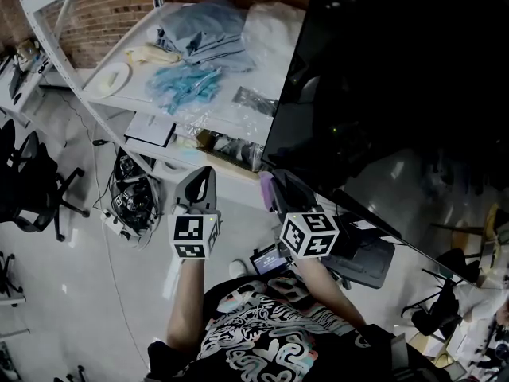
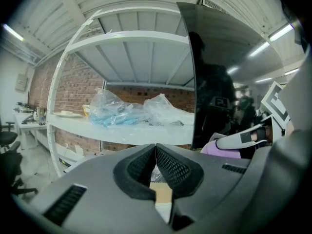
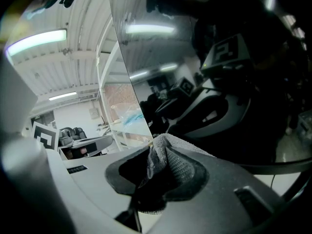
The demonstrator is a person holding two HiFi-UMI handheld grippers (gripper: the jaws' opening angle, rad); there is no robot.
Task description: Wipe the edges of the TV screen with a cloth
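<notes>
A large black TV screen (image 1: 398,78) fills the upper right of the head view, and its left edge (image 2: 194,72) runs down the middle of the left gripper view. My right gripper (image 1: 280,188) is shut on a lilac-grey cloth (image 3: 168,155) and holds it at the screen's lower left corner (image 1: 266,173). In the right gripper view the cloth bulges out between the jaws, against the dark glass (image 3: 234,82). My left gripper (image 1: 203,180) hangs just left of the screen with its jaws shut and nothing between them (image 2: 156,152).
A white metal shelf rack (image 1: 119,98) stands left of the screen, holding plastic bags with blue items (image 1: 187,86), grey folded fabric (image 1: 199,30) and a white roll (image 1: 110,78). Office chairs (image 1: 28,185) stand on the pale floor at left. Black stands (image 1: 437,309) at lower right.
</notes>
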